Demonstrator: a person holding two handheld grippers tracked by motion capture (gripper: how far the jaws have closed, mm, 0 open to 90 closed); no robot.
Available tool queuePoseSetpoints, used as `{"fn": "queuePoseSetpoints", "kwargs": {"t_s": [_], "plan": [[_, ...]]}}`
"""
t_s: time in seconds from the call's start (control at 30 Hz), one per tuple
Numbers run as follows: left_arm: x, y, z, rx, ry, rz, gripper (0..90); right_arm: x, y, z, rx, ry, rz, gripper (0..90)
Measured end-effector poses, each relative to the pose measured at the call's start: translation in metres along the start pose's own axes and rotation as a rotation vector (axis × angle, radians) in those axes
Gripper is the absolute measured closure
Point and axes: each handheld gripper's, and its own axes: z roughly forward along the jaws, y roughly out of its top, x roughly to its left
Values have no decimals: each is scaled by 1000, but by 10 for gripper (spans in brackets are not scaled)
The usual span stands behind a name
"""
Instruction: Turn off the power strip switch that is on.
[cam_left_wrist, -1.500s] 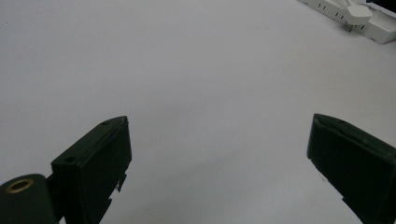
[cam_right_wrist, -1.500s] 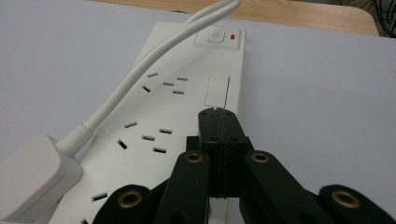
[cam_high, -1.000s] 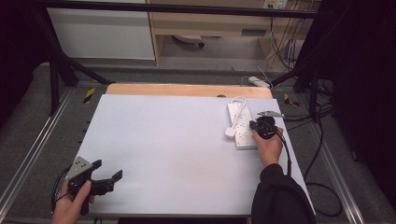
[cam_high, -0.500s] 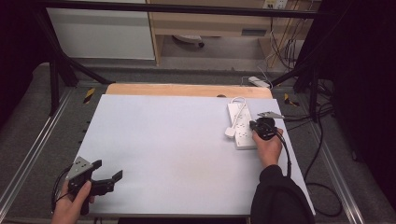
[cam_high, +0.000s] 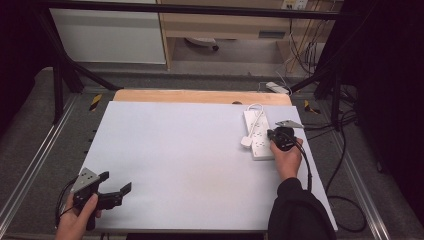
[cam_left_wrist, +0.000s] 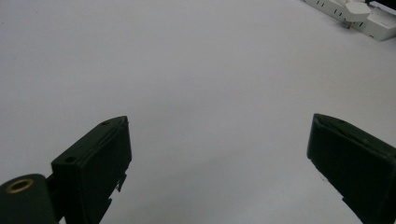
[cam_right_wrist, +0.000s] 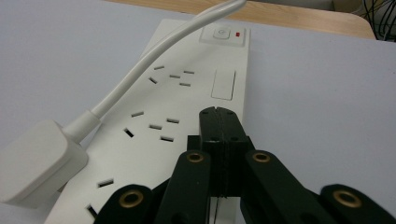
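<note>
Power strip (cam_high: 258, 134) is what we work at: in the high view it lies white on the far right part of the pale grey table (cam_high: 190, 160), with a wooden edge behind the table, grey floor around it, a white cabinet and a wooden shelf farther back, and loose cables at the right. Our right gripper (cam_high: 278, 136) rests against the strip's right side near its near end, jaws pressed together with nothing between them, while the white plug (cam_high: 246, 142) sits at the strip's left edge, its cord looping to the far end. Our left gripper (cam_high: 116, 184) rests at the near left corner, well apart from the strip, jaws spread wide over bare table. In the left gripper view we see the two black jaws (cam_left_wrist: 219, 158) standing far apart above the plain surface, the power strip far off at the top right. In the right gripper view our closed jaws lie on the strip's face among the sockets, the plug at the left, the switch (cam_right_wrist: 222, 33) at the far end.
</note>
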Motion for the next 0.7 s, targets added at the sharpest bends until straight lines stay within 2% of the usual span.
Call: {"fn": "queuePoseSetpoints", "kwargs": {"t_s": [0.4, 0.43, 0.7], "plan": [[0, 0, 0, -3, 2, 2, 66, -2, -2, -1, -4, -14, -3, 900], [0, 0, 0, -3, 3, 3, 66, -3, -2, -2, 8, -14, -4, 900], [-1, 0, 0, -3, 4, 4, 66, -4, -4, -3, -2, -5, -1, 900]]}}
